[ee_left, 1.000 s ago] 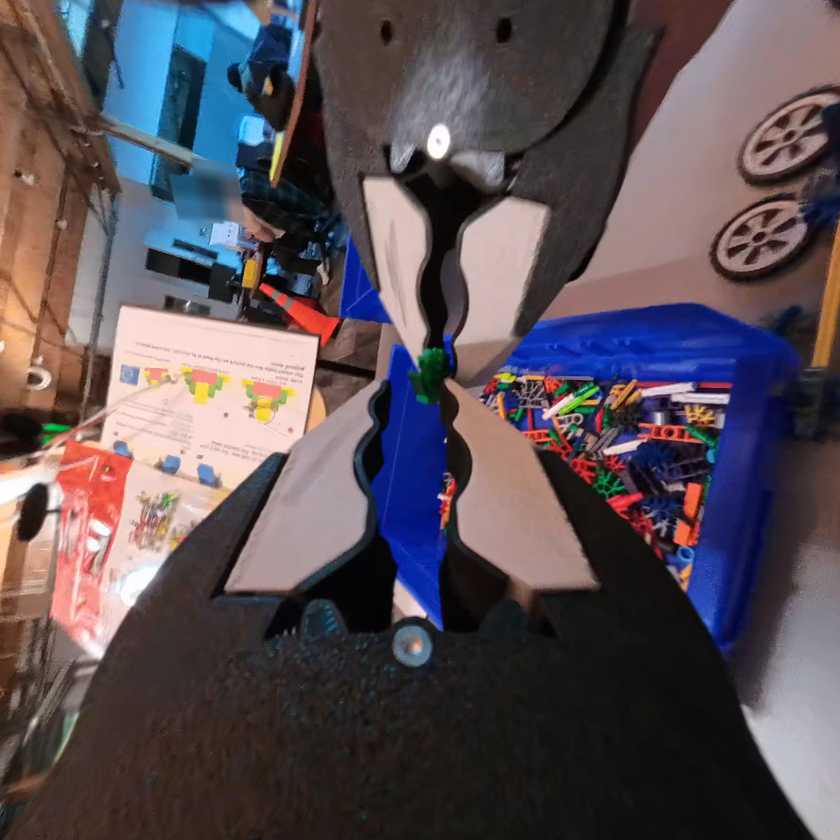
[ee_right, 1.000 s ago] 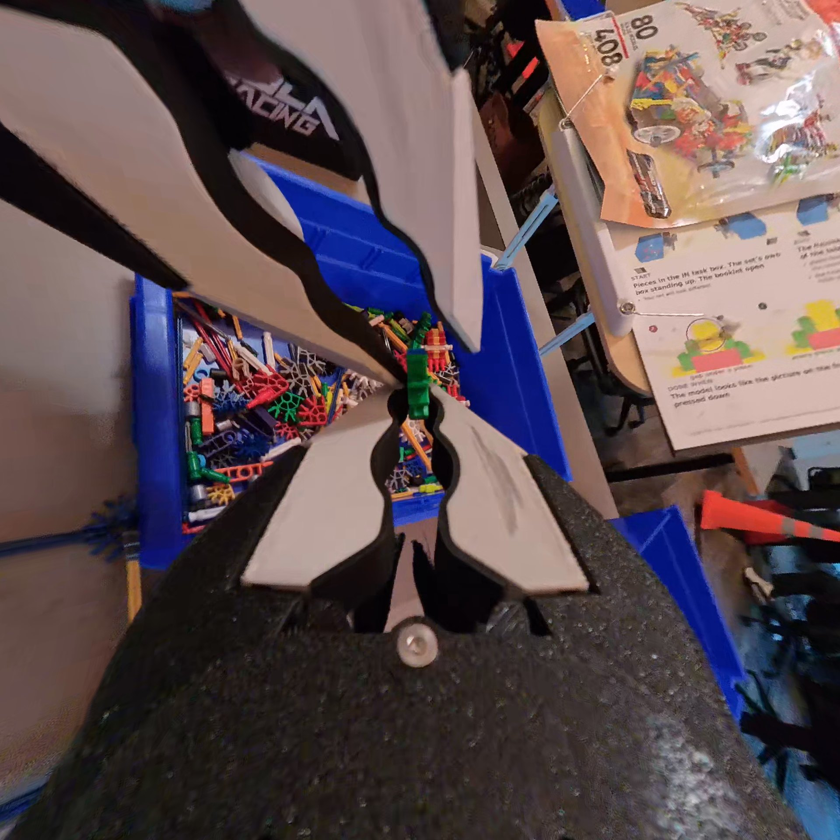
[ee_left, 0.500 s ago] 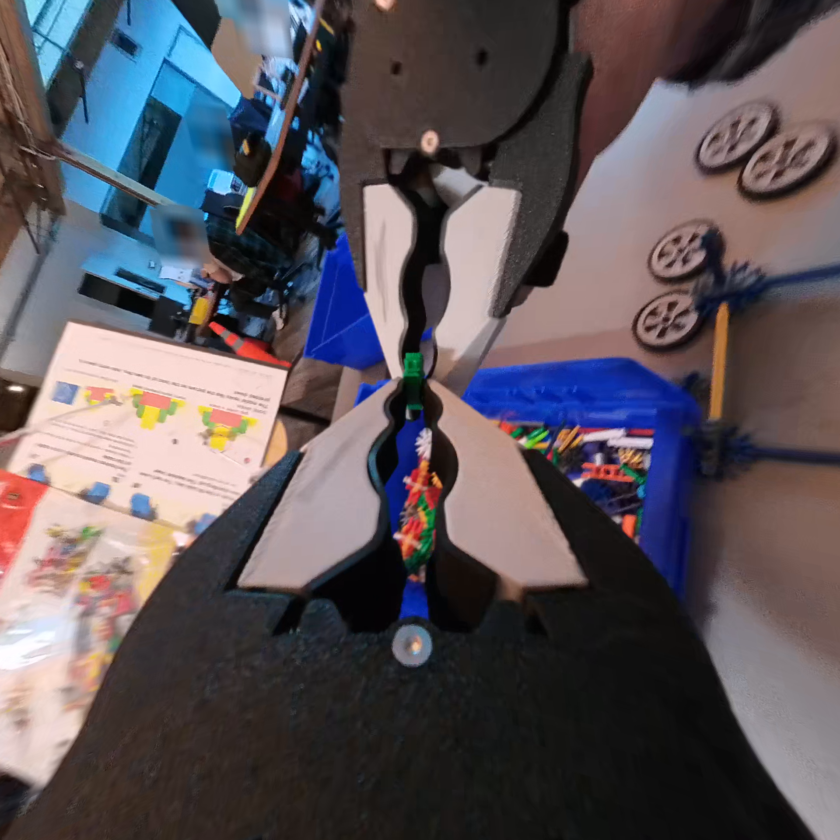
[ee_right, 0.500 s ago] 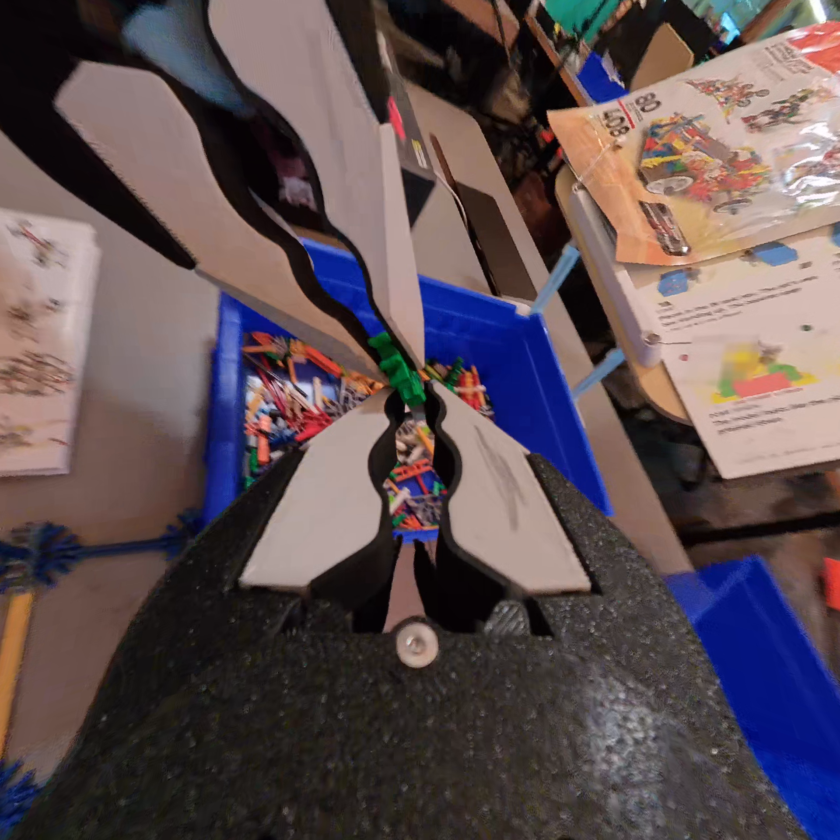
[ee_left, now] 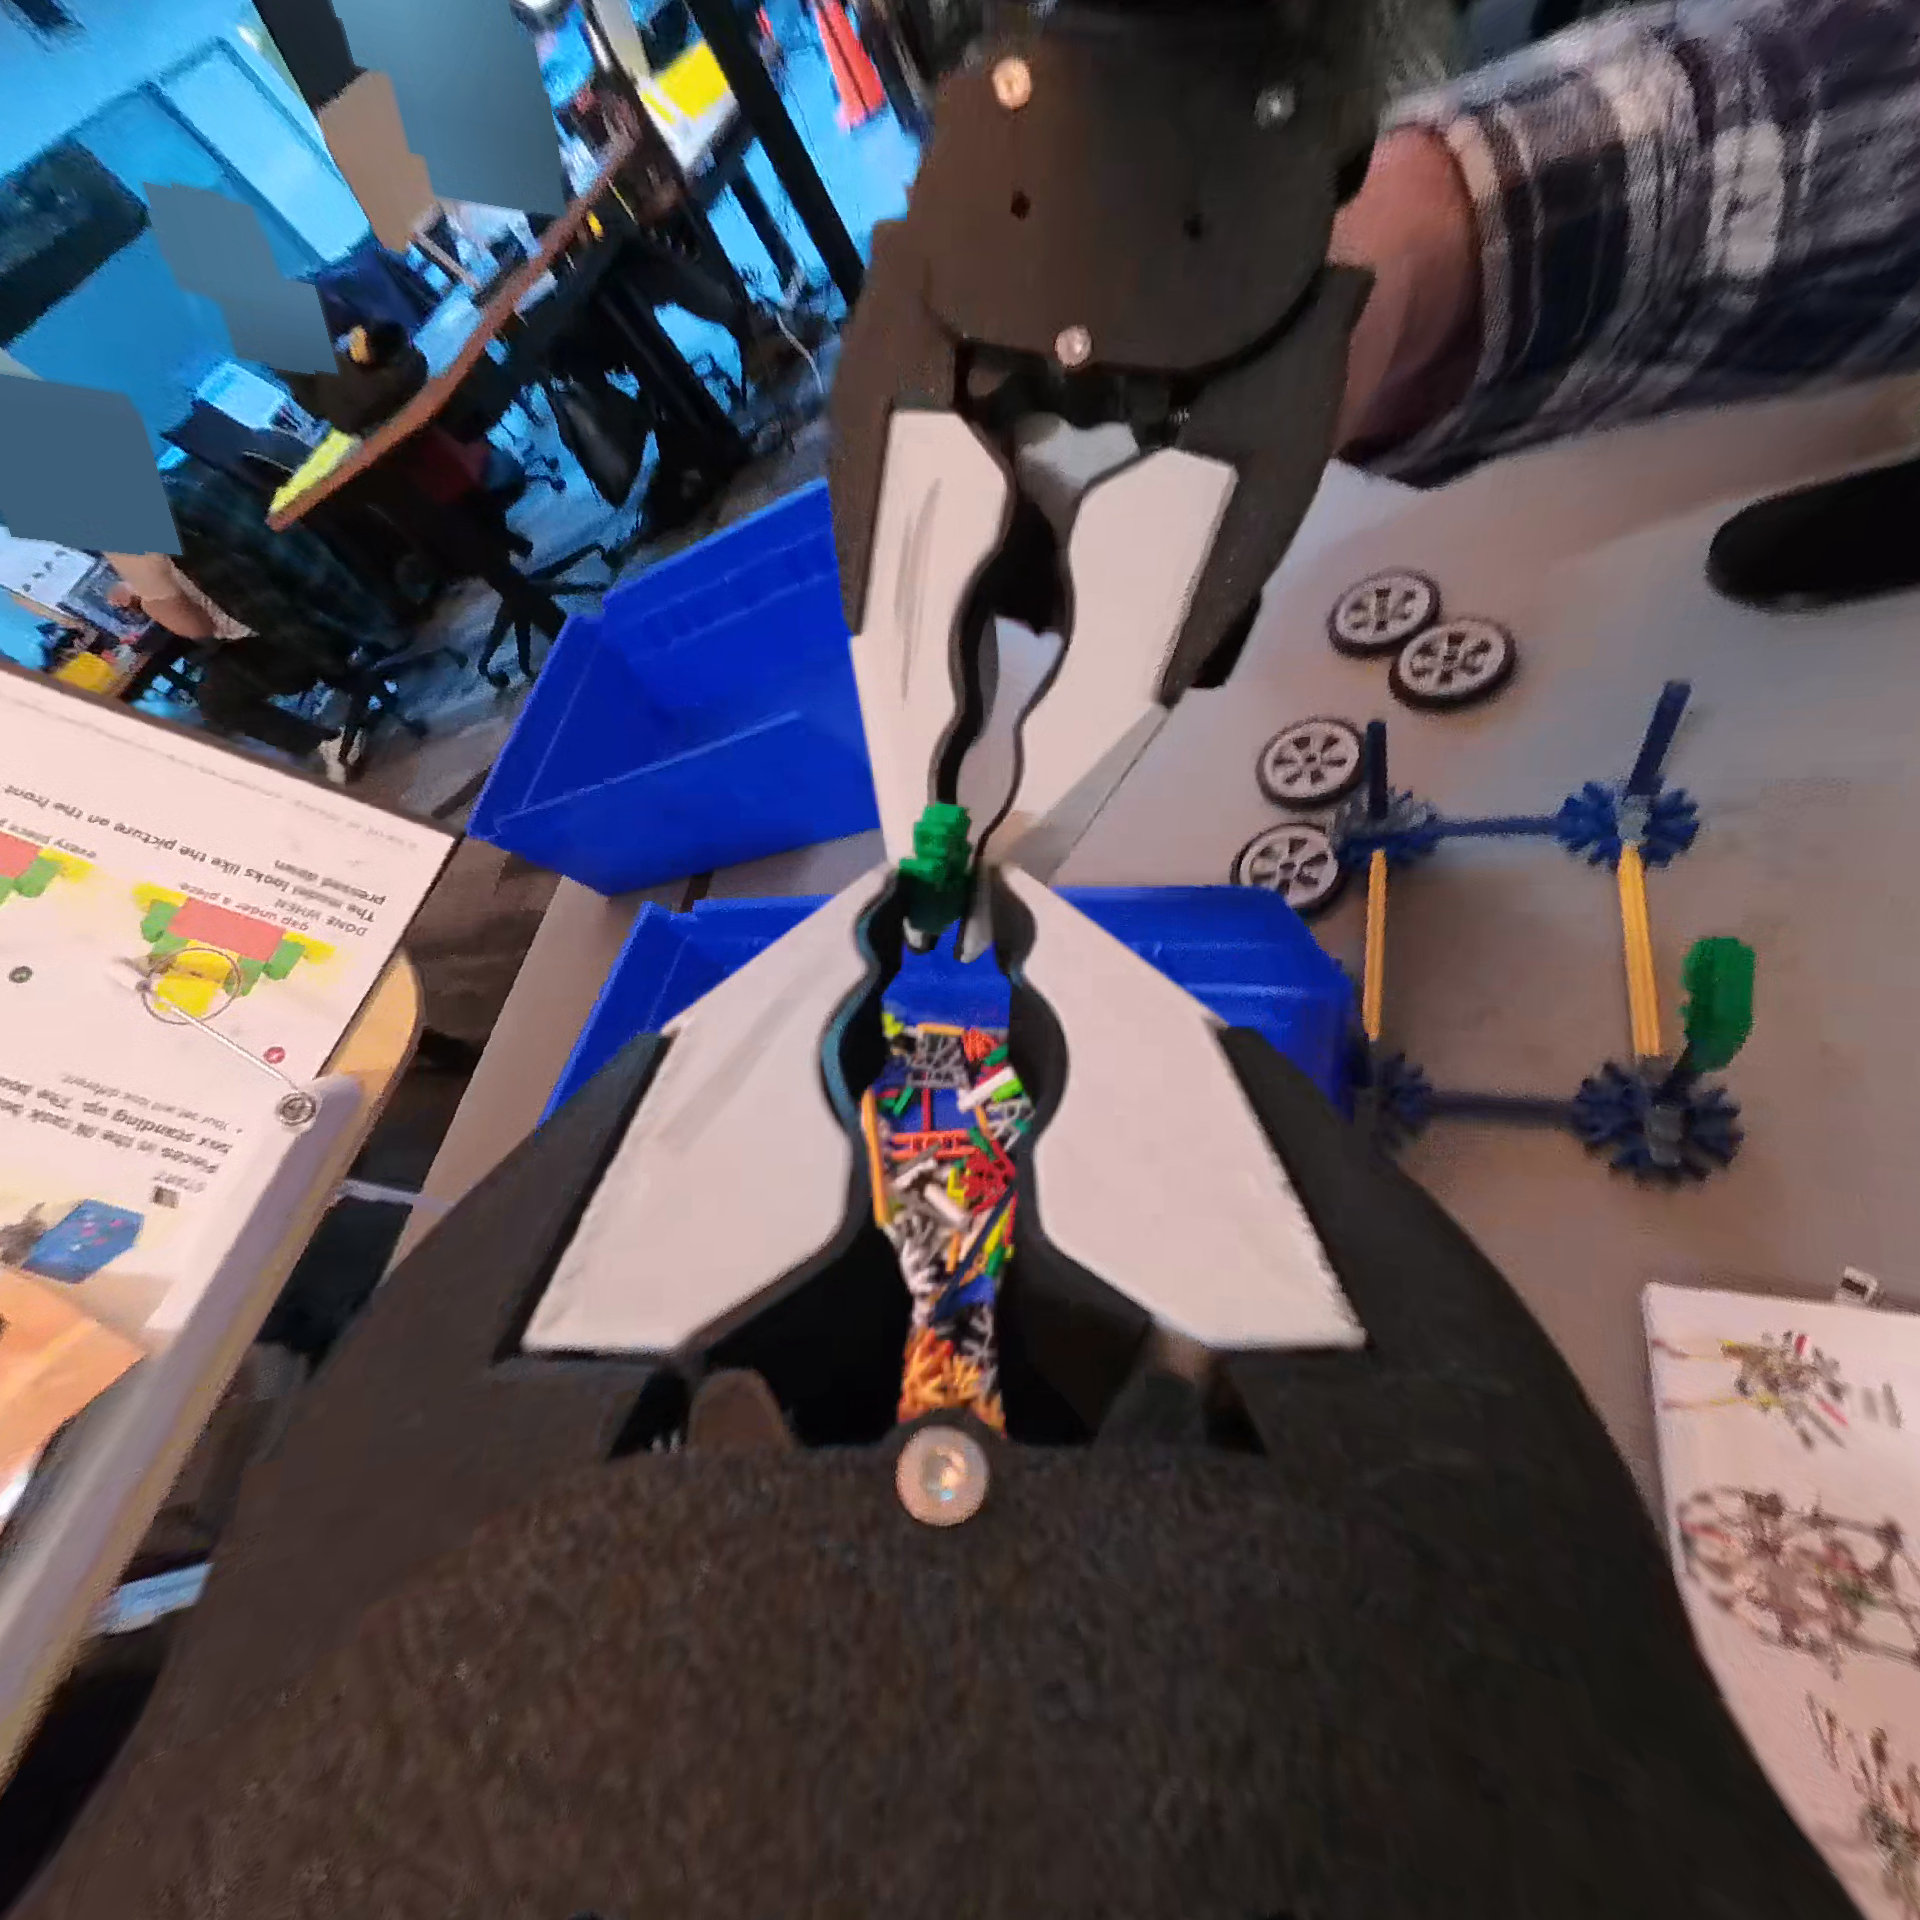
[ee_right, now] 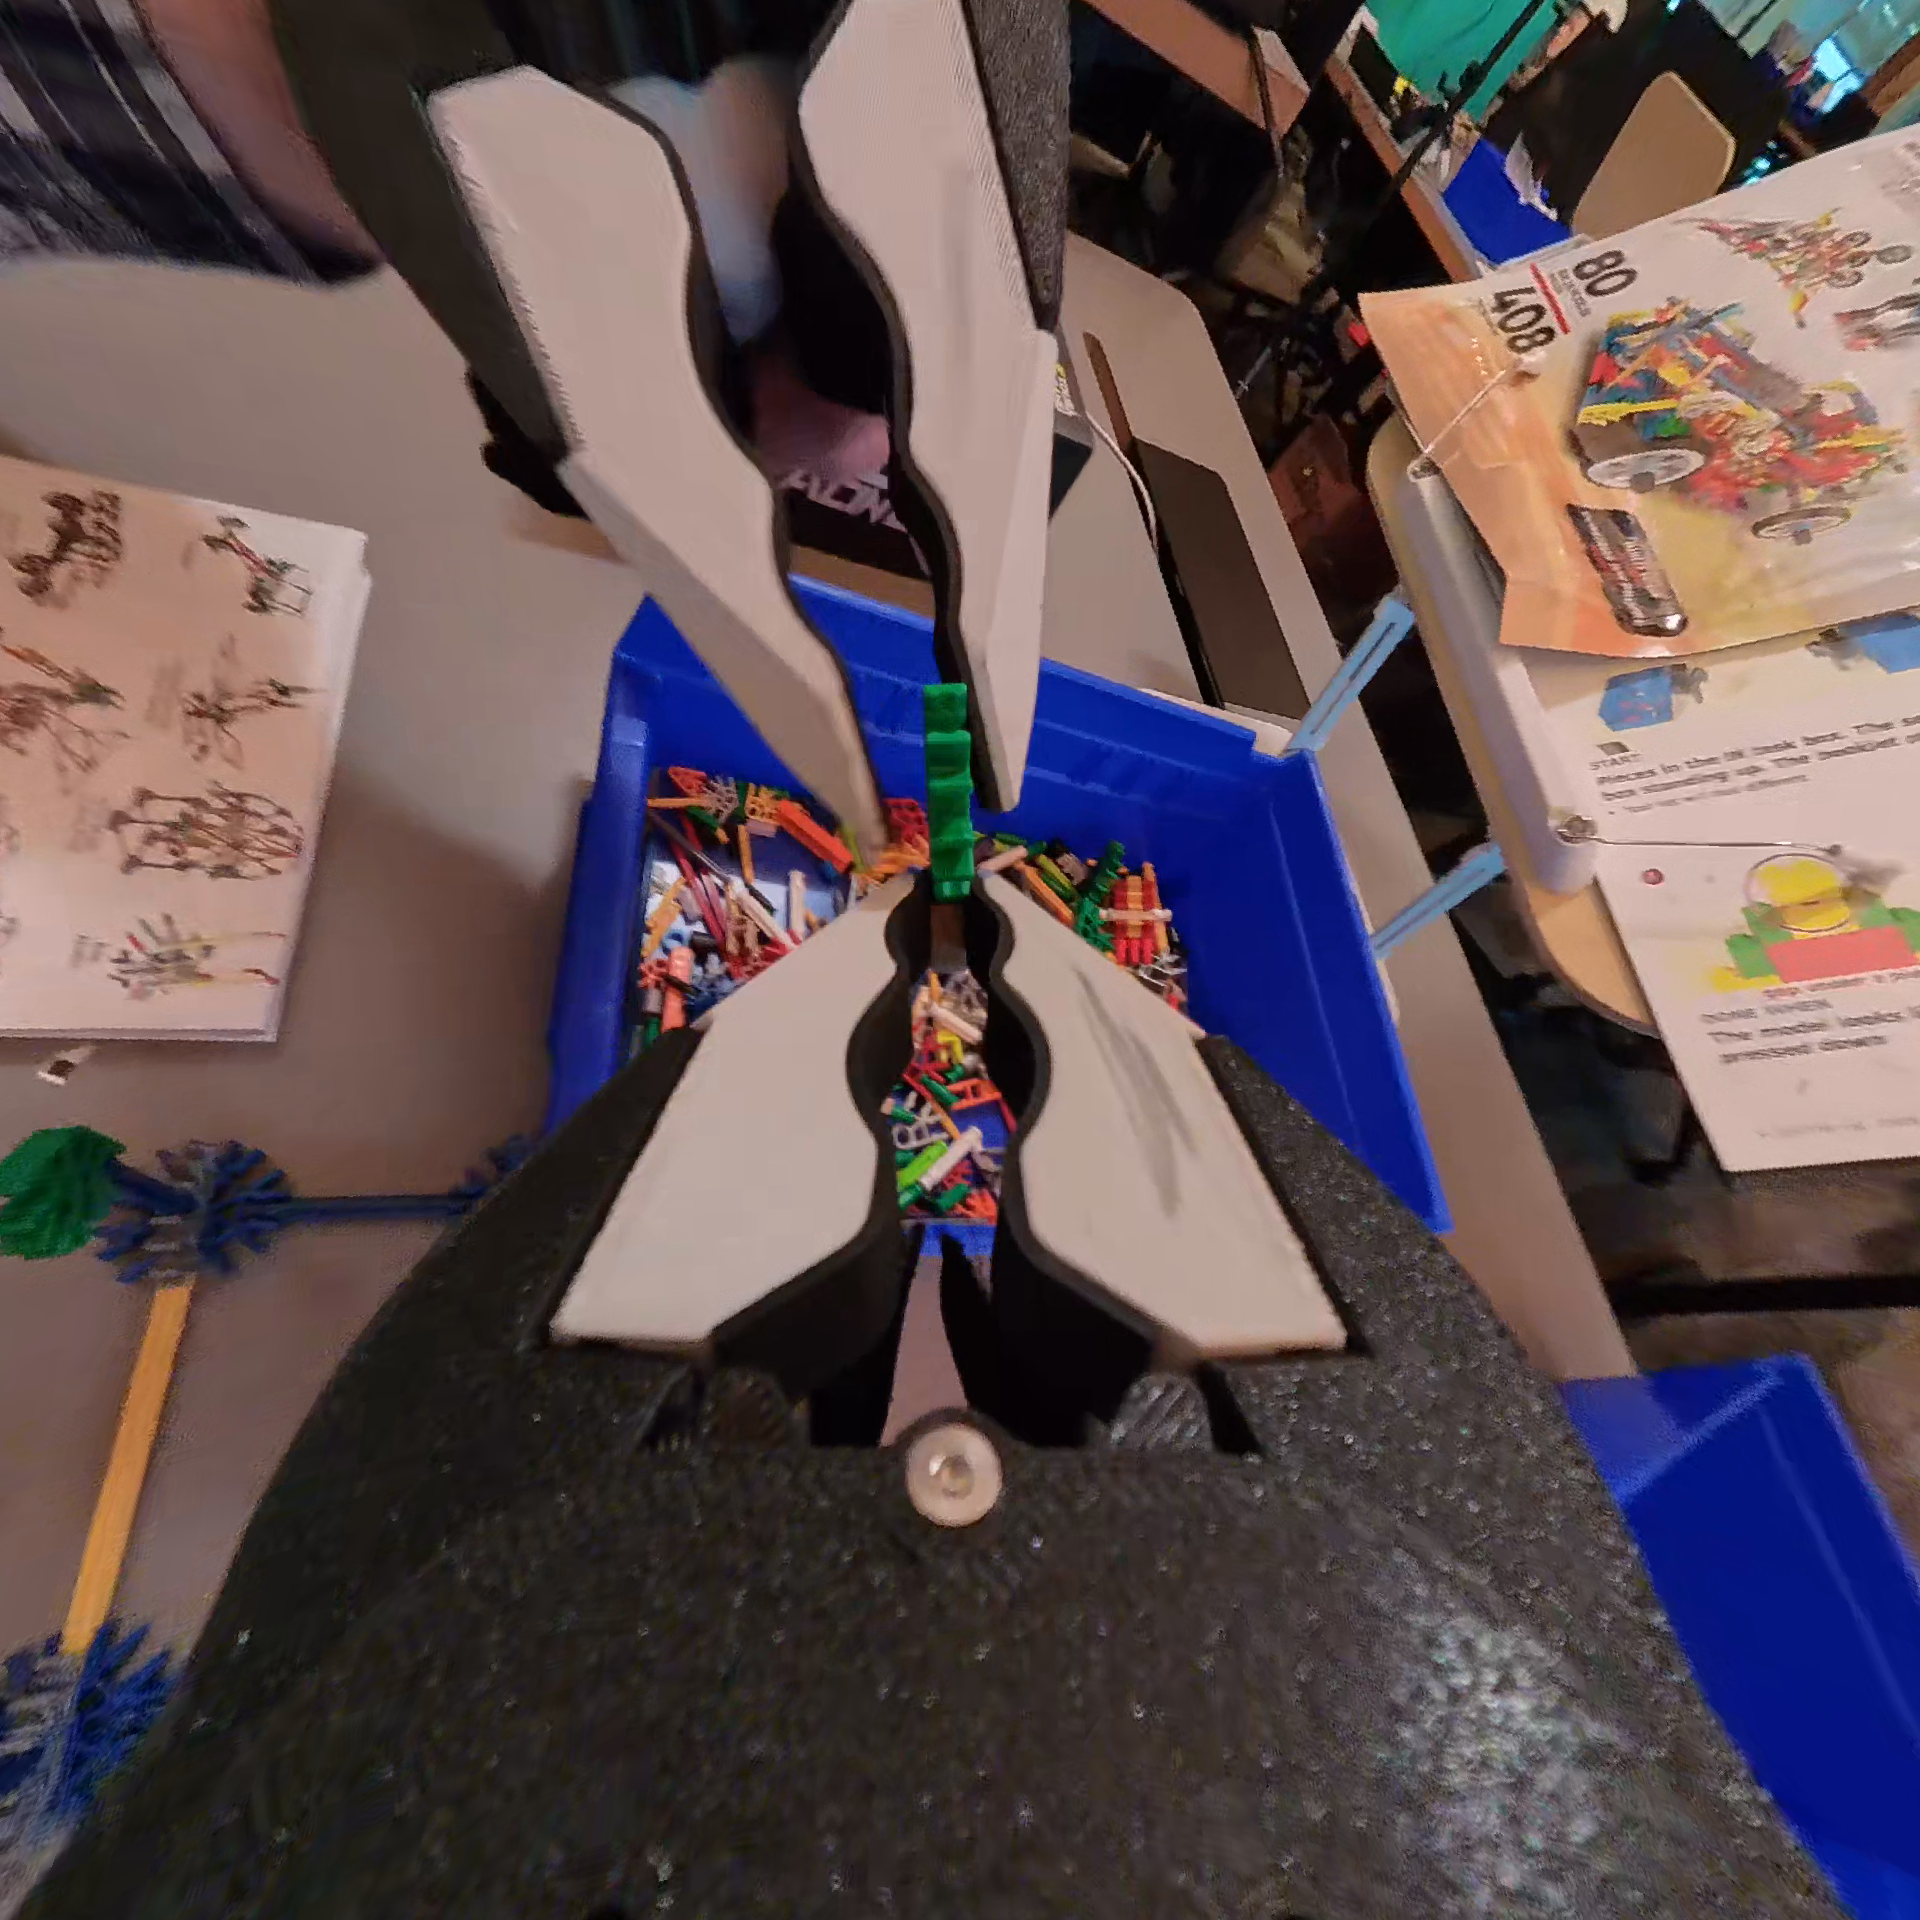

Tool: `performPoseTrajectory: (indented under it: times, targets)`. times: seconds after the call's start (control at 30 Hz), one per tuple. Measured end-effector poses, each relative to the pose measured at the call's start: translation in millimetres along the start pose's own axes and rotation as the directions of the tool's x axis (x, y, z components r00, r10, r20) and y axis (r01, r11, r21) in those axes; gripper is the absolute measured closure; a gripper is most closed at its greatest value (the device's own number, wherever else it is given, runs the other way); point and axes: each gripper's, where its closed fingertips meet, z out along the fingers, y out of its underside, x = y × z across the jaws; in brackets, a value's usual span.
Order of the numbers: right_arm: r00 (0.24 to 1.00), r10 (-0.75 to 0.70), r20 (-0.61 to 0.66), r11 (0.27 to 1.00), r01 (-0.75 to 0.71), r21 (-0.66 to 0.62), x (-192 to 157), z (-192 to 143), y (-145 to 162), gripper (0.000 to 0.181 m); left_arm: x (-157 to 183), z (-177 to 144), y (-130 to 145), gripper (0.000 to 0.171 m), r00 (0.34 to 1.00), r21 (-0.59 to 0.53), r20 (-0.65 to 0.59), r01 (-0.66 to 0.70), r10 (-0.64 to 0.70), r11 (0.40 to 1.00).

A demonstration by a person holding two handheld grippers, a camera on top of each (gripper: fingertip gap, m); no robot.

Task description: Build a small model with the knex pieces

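**Two grippers meet on one small green piece**

Grey surface [ee_left: 1558, 644] lies under a blue bin [ee_right: 1299, 883] full of little bright building bits. Just above the bin hangs a green piece [ee_right: 948, 790].

The right gripper [ee_right: 951, 888] has its jaws closed tight on one end of it. The left gripper [ee_left: 940, 894] has its jaws almost closed around the other end. A thin gap shows on one side, so I cannot tell if it is gripping.

I think a straight, gentle hold is best, because a piece this tiny could twist and drop into the bin.

Beside the bin lie a rod frame [ee_left: 1507, 831], some wheels [ee_left: 1382, 613] and a picture booklet [ee_right: 156, 727]. Past the bin are printed sheets [ee_left: 208, 883] with pictures and writing, and I leave the words out.
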Motion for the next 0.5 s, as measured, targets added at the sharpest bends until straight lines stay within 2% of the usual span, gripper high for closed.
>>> performPoseTrajectory:
  times: [0.07,0.13,0.23,0.37,0.43,0.5]
  targets:
    - [0.999,-0.038,-0.028,0.999,0.038,-0.029,4,-2,-1,0.178,-2,2,8,0.148,0.998,-0.128,0.002,-0.069,0.07,0.989]
    - [0.994,-0.095,-0.054,0.993,0.09,-0.074,8,-3,-1,0.177,-3,4,13,0.149,0.992,-0.213,-0.013,-0.126,0.126,0.969]
    - [0.98,-0.188,-0.064,0.973,0.177,-0.149,6,-3,1,0.178,-4,5,13,0.166,0.983,-0.26,-0.024,-0.182,0.182,0.948]
    - [0.962,-0.258,-0.093,0.949,0.235,-0.21,8,-5,2,0.178,-5,6,12,0.168,0.969,-0.294,-0.007,-0.237,0.246,0.926]
    - [0.965,-0.24,-0.101,0.954,0.216,-0.208,9,-5,3,0.178,-7,7,13,0.169,0.95,-0.313,0.043,-0.283,0.311,0.907]
    - [0.982,-0.165,-0.092,0.977,0.149,-0.152,9,-5,3,0.178,-8,7,11,0.17,0.936,-0.306,0.092,-0.298,0.34,0.904]
